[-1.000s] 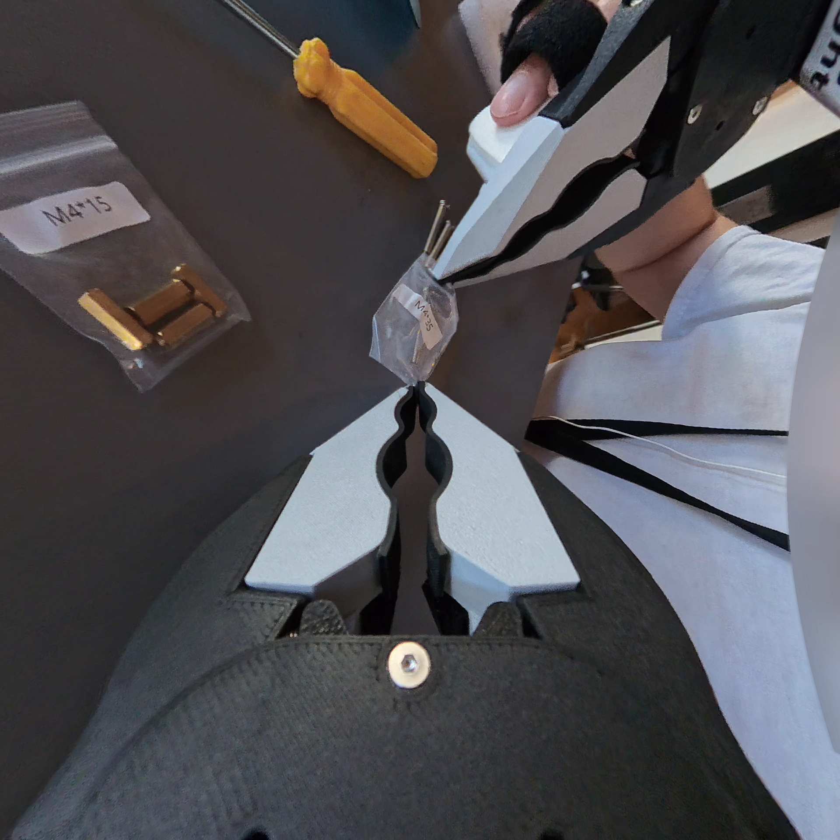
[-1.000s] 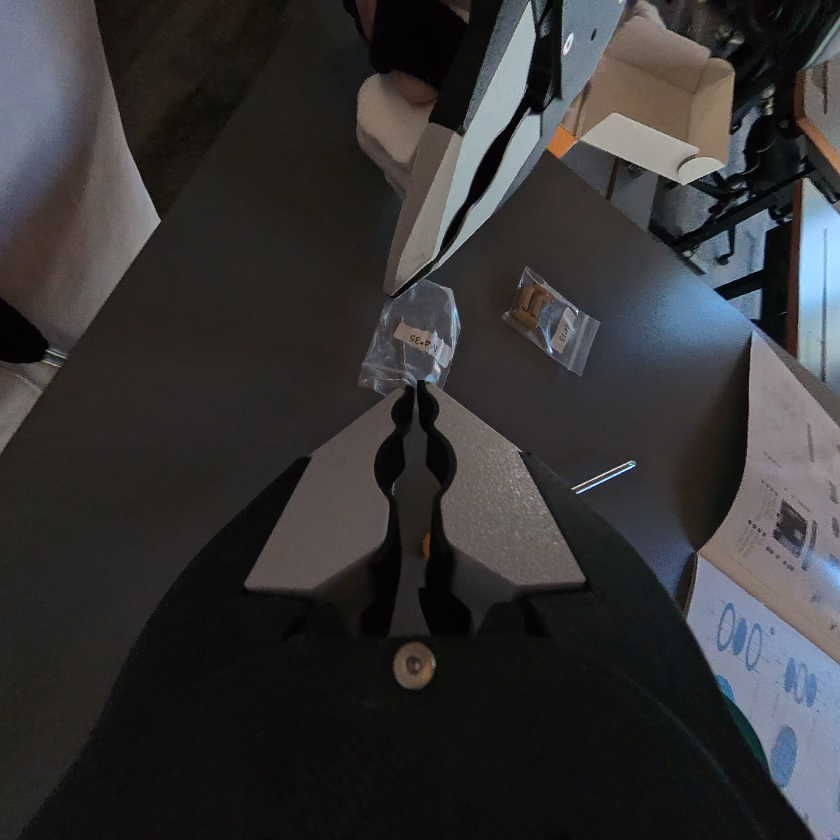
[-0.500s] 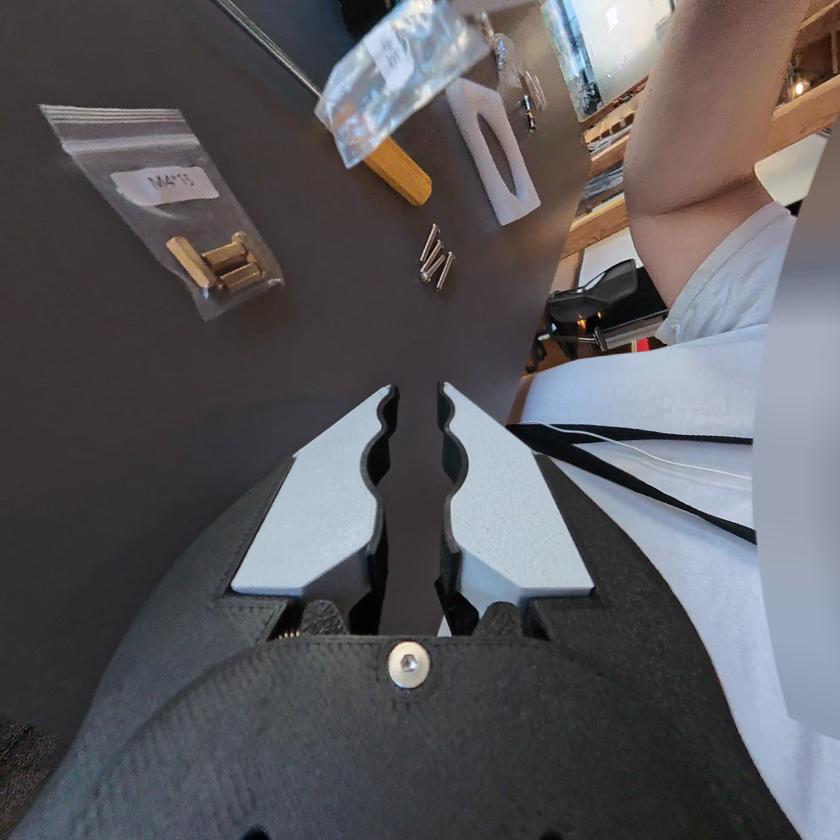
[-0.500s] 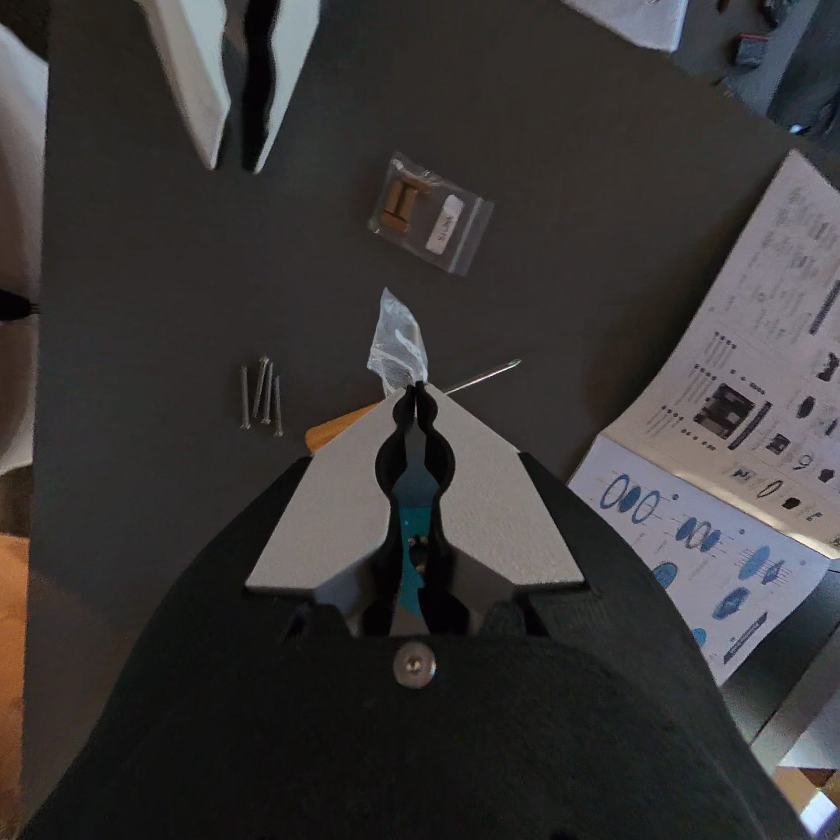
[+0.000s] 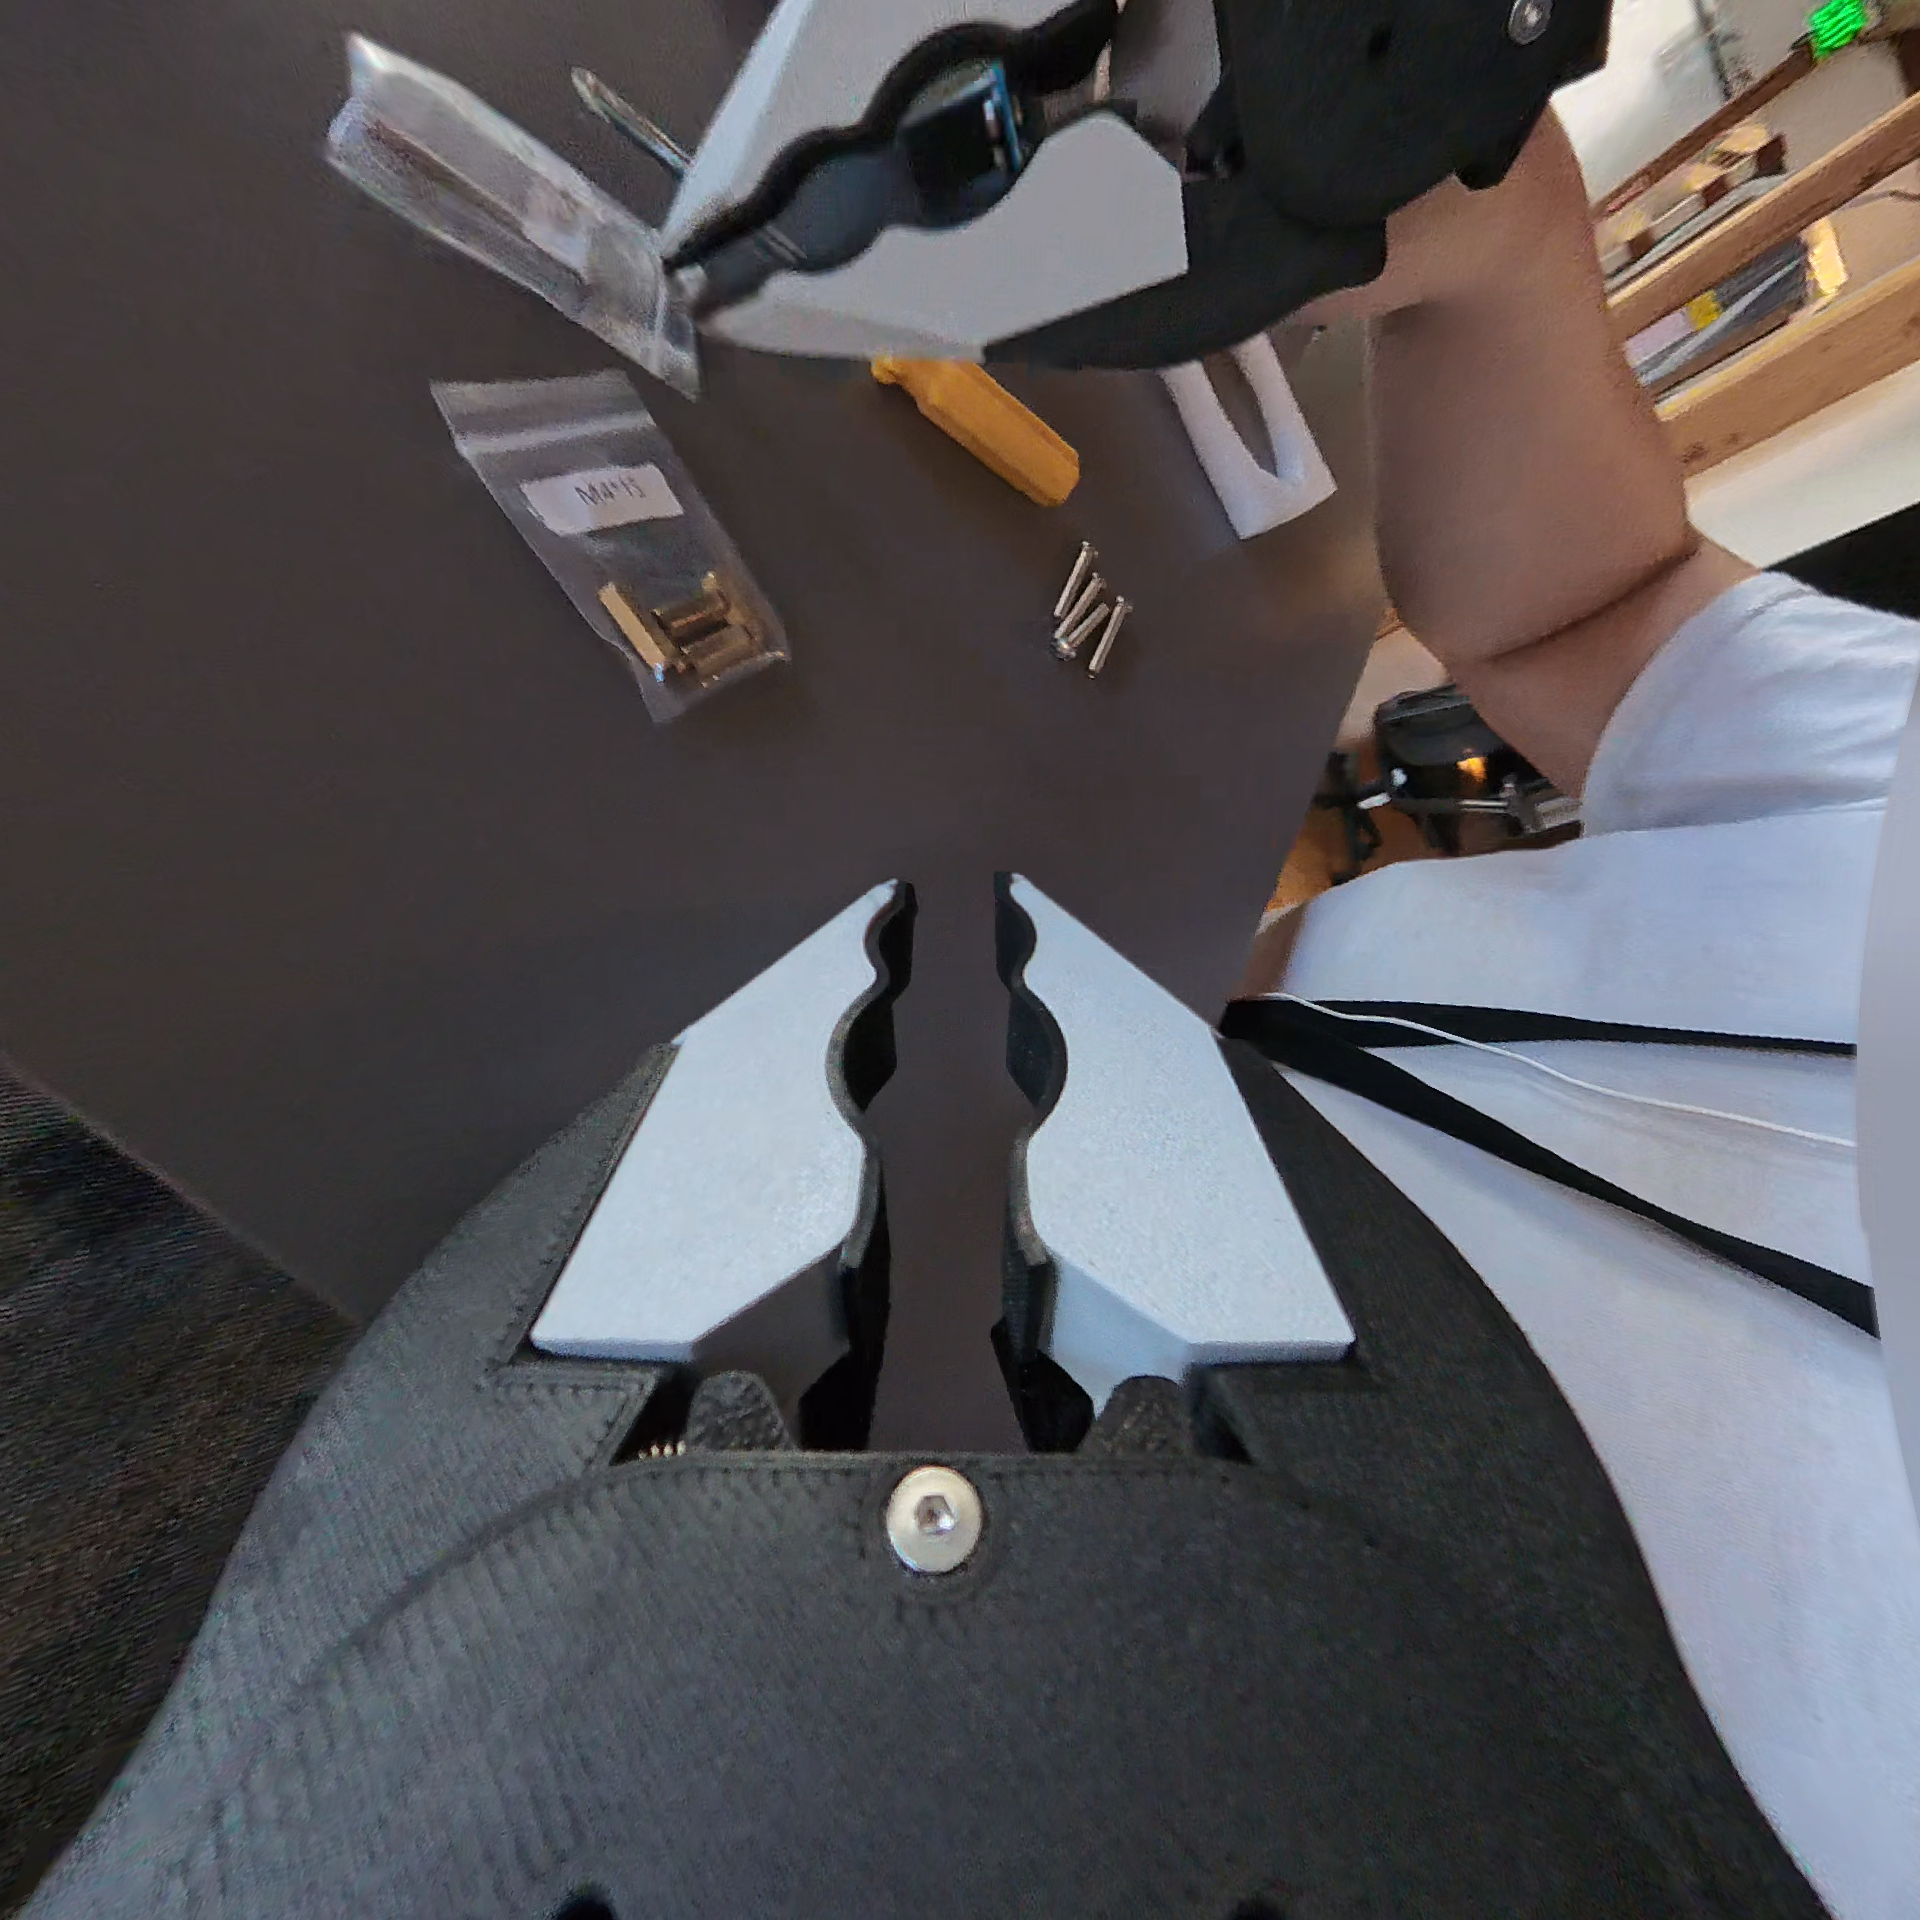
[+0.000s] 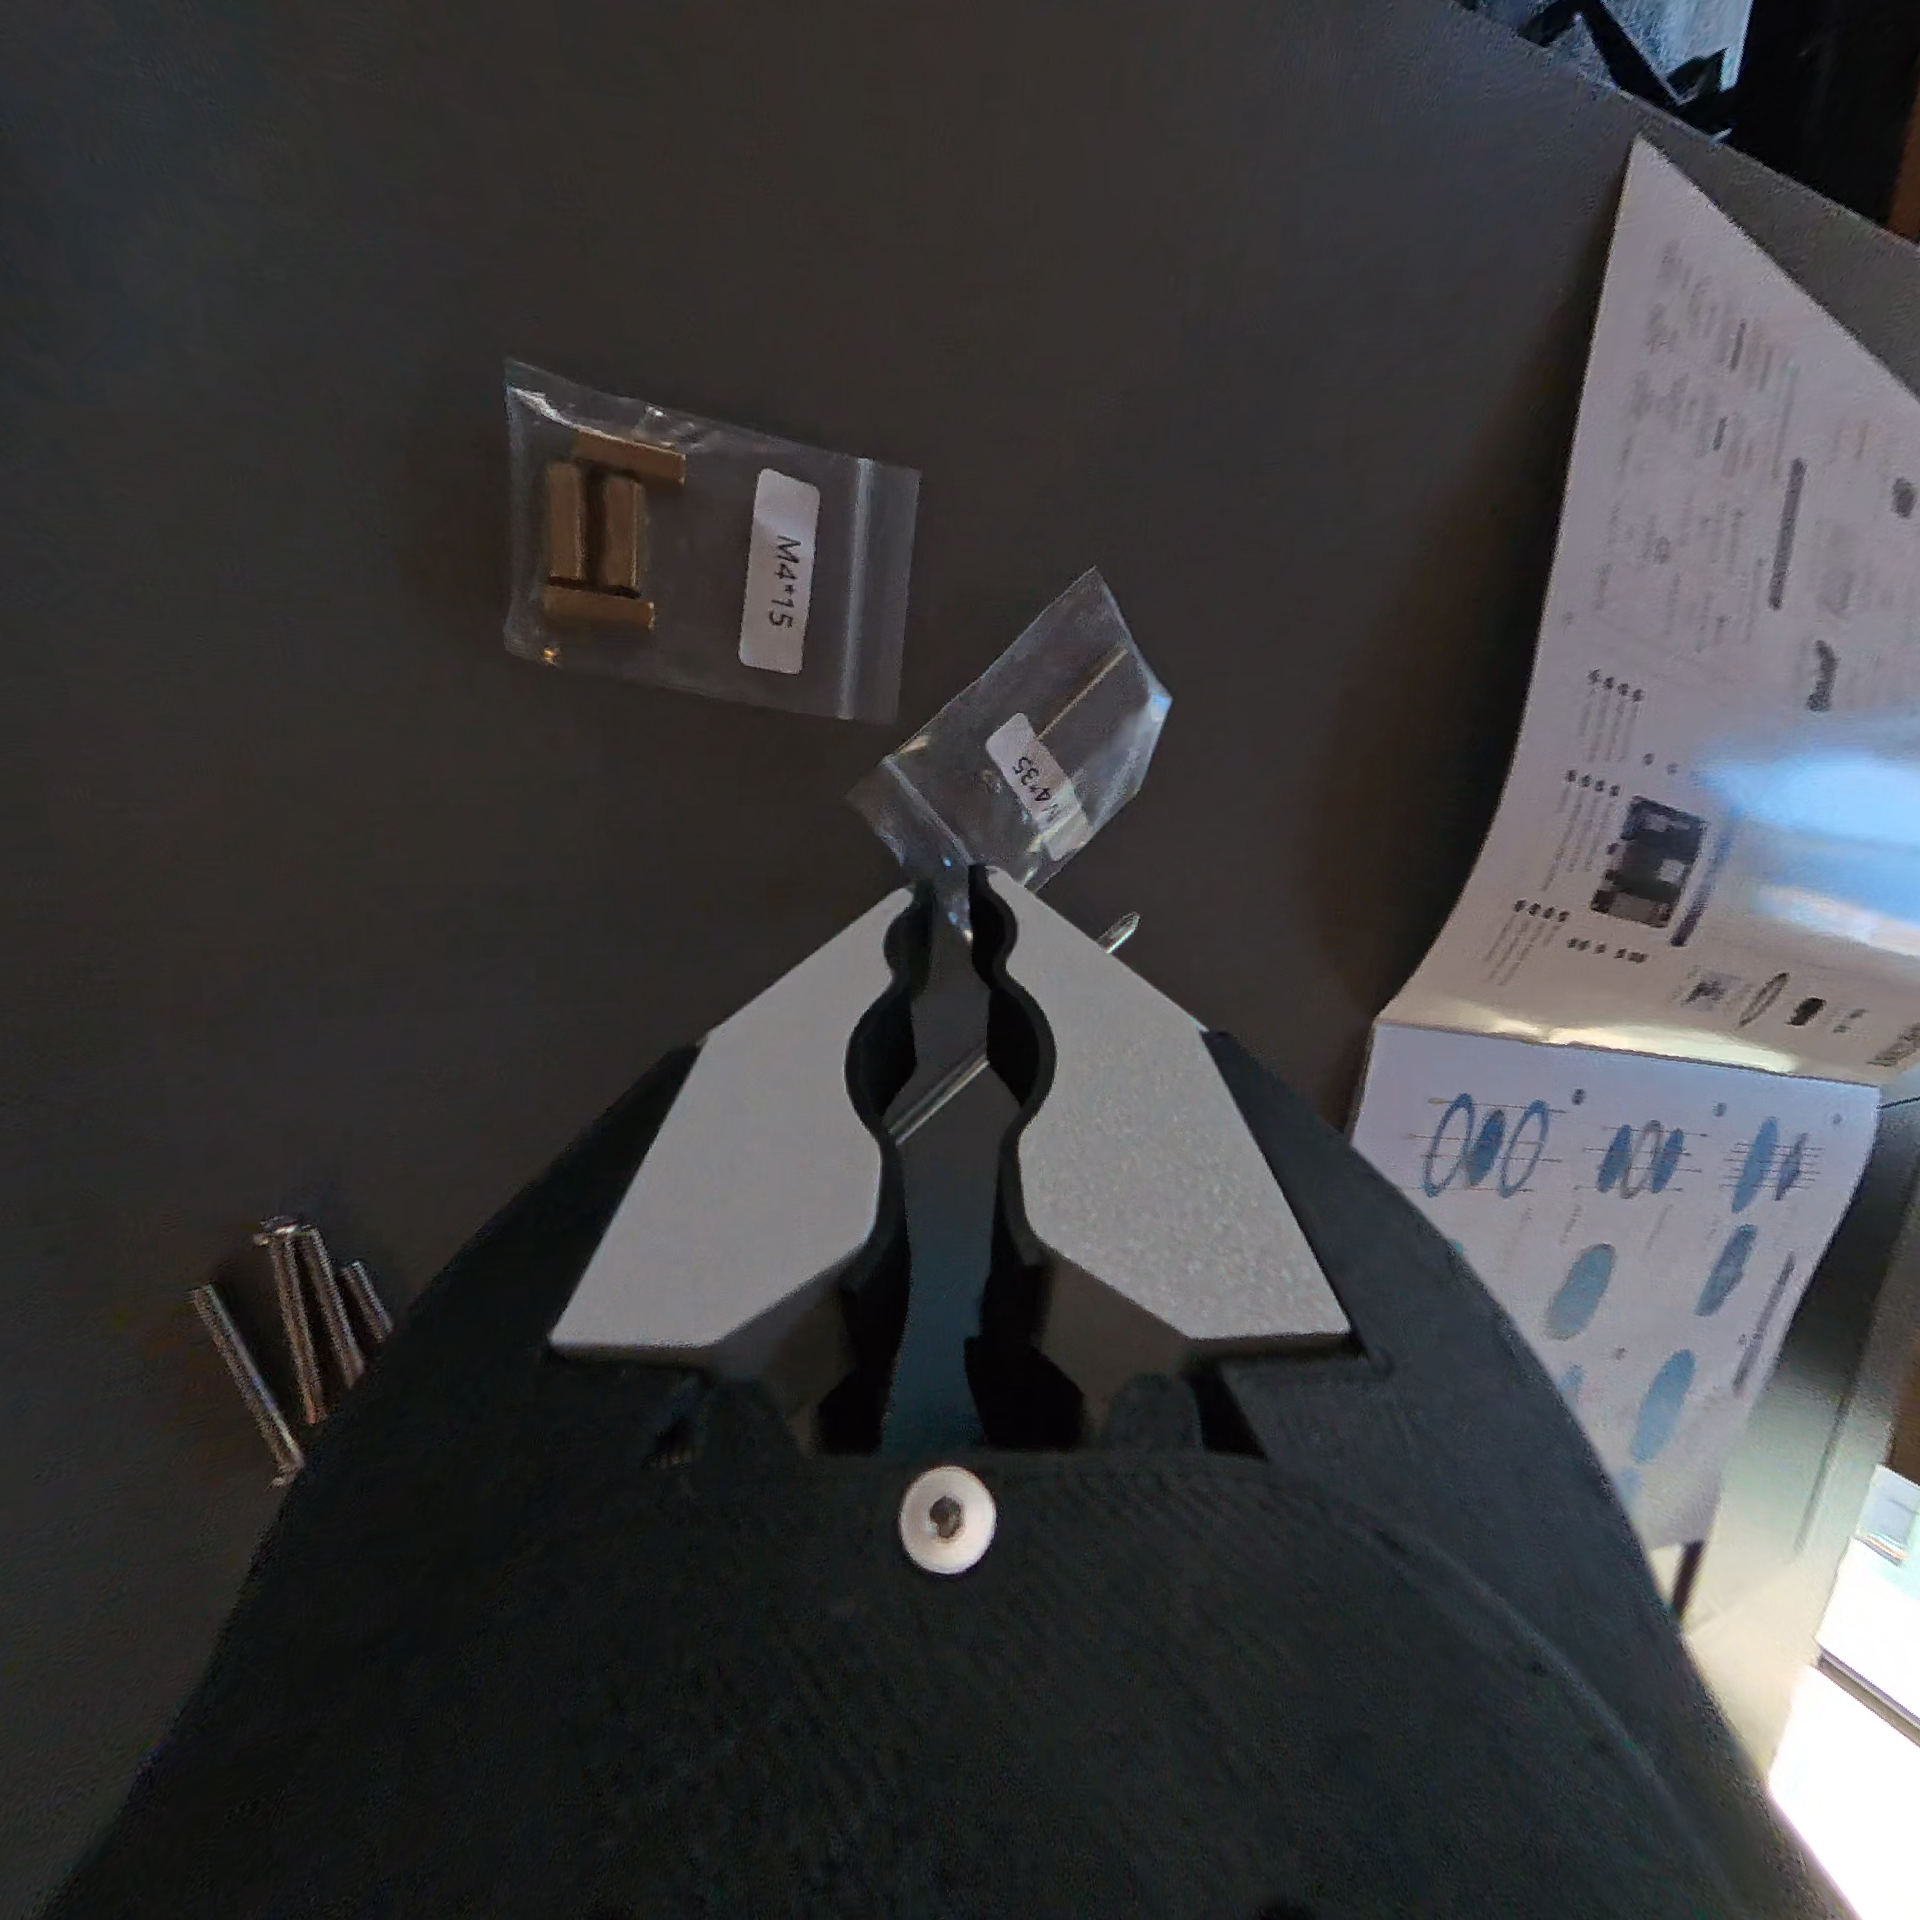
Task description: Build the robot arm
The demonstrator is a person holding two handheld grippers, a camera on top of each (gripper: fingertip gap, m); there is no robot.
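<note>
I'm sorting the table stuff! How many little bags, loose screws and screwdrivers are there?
Small plastic bags: 2
Loose screws: 4
Yellow-handled screwdriver: 1
Total: 7

The right gripper (image 6: 951, 883) pinches a small clear zip bag (image 6: 1023, 743) by one corner, lifted off the dark table (image 6: 312, 260); the bag looks empty, though glare makes that uncertain. The left gripper (image 5: 954, 894) hangs parted, holding nothing. Nearest it, four loose silver screws (image 5: 1086, 613) lie bunched together.
</note>
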